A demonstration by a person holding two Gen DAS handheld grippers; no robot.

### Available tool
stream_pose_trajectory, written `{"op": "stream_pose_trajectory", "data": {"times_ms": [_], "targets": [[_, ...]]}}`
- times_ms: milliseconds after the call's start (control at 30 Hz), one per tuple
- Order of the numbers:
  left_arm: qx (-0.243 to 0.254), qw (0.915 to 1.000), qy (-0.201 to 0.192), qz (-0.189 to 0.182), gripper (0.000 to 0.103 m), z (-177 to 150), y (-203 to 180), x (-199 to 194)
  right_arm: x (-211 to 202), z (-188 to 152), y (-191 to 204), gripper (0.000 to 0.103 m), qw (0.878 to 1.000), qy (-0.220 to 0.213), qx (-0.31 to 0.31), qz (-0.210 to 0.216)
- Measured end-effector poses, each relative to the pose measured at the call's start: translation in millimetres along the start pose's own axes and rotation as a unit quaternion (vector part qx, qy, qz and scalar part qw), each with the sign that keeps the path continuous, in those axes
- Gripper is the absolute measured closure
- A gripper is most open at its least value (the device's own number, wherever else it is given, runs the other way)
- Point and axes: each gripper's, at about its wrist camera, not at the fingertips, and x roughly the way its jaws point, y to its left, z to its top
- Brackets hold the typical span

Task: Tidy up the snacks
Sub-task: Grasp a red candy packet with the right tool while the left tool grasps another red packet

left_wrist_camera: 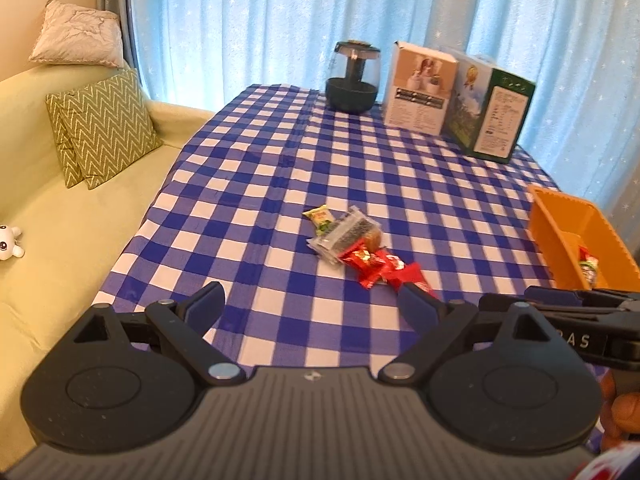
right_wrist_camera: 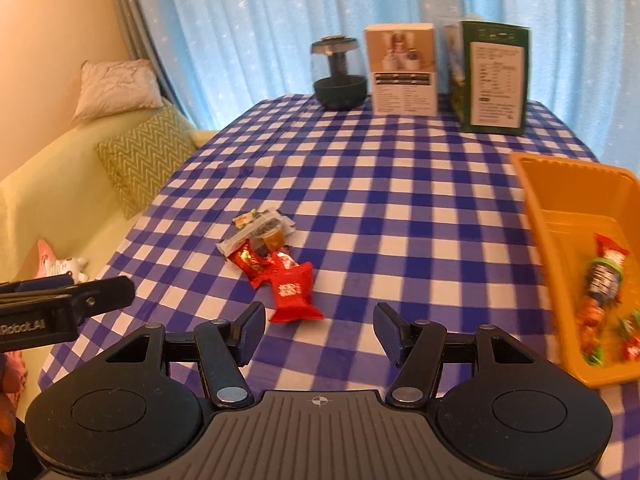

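I am holding my right gripper (right_wrist_camera: 319, 332) low over the checked tablecloth (right_wrist_camera: 400, 208) with its jaws spread wide and nothing between them, and my left gripper (left_wrist_camera: 310, 304) is likewise gaping and empty beside it. Just ahead of my right claw, at about eleven o'clock, the nearest red snack packet (right_wrist_camera: 294, 294) is lying flat, touching the rest of the snack pile (right_wrist_camera: 262, 246), which is trailing away toward eleven: more red wrappers, then a clear packet and a green-and-yellow one at the far end. I am judging these as light, soft, crinkly foil pouches that will slide on the cloth and crush easily, so I would be pinching the red one across its puffed middle or by a crimped end, gently. It carries white characters that I cannot read. At two o'clock the orange bin (right_wrist_camera: 540, 216) is already holding a few wrapped snacks (right_wrist_camera: 604, 280), so some sorting looks done and the pile remains. Farther off at twelve, a dark glass-domed device (right_wrist_camera: 339, 76), a white box (right_wrist_camera: 404, 70) and a green box (right_wrist_camera: 494, 76) are standing by the blue curtain (right_wrist_camera: 260, 20); their print is too small to read. On the left gripper's body I am reading "Robot.AI".
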Motion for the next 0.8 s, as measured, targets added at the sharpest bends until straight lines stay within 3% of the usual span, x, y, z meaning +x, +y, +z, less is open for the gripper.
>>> {"op": "stream_pose_trajectory", "data": {"times_ms": [367, 500, 667, 800], "targets": [[0.010, 0.9999, -0.001, 0.002, 0.011, 5, 5, 46, 59, 4, 14, 0.044, 0.999, 0.014, -0.046, 0.014], [0.011, 0.9999, 0.001, -0.007, 0.012, 2, 8, 57, 78, 4, 16, 0.053, 0.998, 0.023, -0.056, 0.008], [0.015, 0.9998, 0.008, -0.011, 0.018, -4, 8, 66, 100, 5, 15, 0.057, 0.997, 0.040, -0.061, 0.004], [0.015, 0.9995, 0.019, -0.020, 0.025, -7, 7, 73, 107, 5, 15, 0.075, 0.997, 0.045, -0.059, 0.005]]}}
